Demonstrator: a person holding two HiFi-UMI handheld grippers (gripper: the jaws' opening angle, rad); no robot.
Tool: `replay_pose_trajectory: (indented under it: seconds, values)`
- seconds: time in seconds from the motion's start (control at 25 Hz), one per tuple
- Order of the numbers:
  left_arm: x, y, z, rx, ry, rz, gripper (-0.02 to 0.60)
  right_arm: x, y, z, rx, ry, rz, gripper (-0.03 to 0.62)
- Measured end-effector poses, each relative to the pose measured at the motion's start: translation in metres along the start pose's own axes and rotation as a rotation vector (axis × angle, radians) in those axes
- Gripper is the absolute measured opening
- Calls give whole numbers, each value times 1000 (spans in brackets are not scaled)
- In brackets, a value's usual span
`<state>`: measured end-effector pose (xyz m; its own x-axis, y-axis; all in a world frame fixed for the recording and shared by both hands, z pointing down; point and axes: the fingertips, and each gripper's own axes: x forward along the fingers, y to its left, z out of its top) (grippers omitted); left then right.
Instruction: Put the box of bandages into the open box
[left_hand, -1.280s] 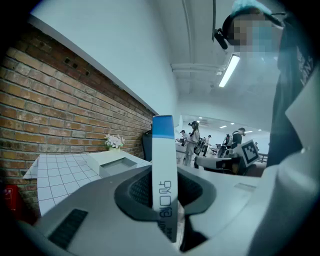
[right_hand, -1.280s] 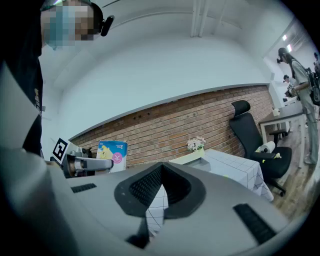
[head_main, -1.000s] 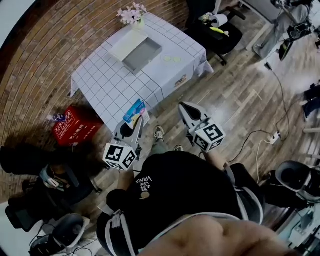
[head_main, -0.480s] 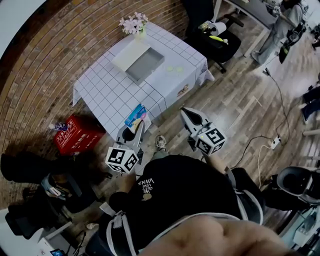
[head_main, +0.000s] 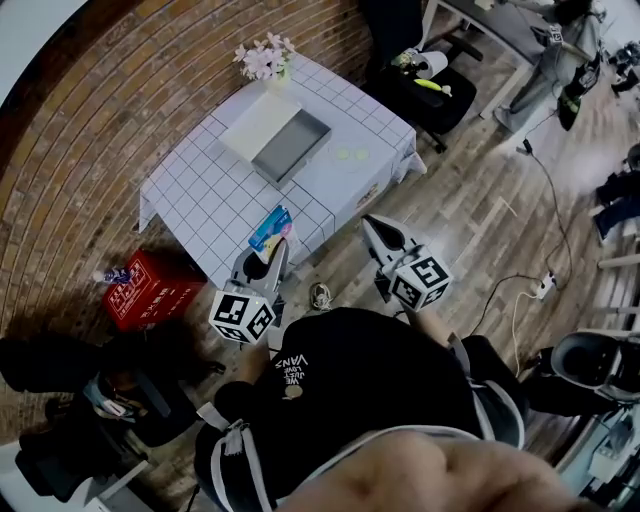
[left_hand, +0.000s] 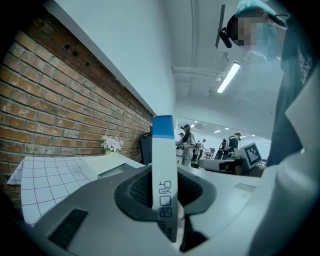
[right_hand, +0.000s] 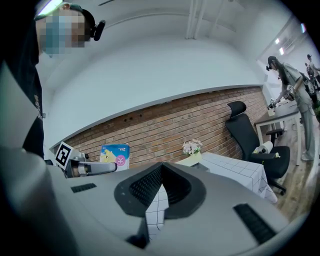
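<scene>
A curved brick wall (head_main: 110, 120) and plank floor (head_main: 470, 200) surround one table (head_main: 215, 195) under white gridded cloth. On it sits one shallow grey open box (head_main: 292, 143), well apart from our two grippers. Our left gripper (head_main: 272, 250) clamps the single flat cardboard box of bandages (left_hand: 163, 165). It is edge-on in the left gripper view; the right gripper view shows its colourful face. Our right gripper (head_main: 372, 225) has its jaws pressed together, empty.

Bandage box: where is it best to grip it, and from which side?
Across its two broad faces, coming in at a narrow edge. The bandage box is flat and thin, so the pads sit flat on it. The left gripper holds it so, upright.
</scene>
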<state>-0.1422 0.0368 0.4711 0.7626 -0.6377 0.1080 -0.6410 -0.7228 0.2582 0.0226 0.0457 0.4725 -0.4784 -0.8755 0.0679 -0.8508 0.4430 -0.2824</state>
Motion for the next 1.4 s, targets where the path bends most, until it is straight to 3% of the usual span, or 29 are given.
replay_pose_trajectory:
  seconds: [0.48, 0.8, 1.04, 1.4]
  values:
    - [27, 62, 15, 6, 28, -77, 80, 53, -9, 4, 3, -22, -95, -3]
    - [37, 88, 10, -2, 61, -74, 80, 70, -18, -3, 34, -14, -127, -3]
    - [53, 96, 10, -6, 66, -44, 80, 86, -36, -4, 51, 5, -104, -2]
    - [97, 115, 11, -24, 70, 65, 80, 128, -78, 10, 55, 43, -3, -3]
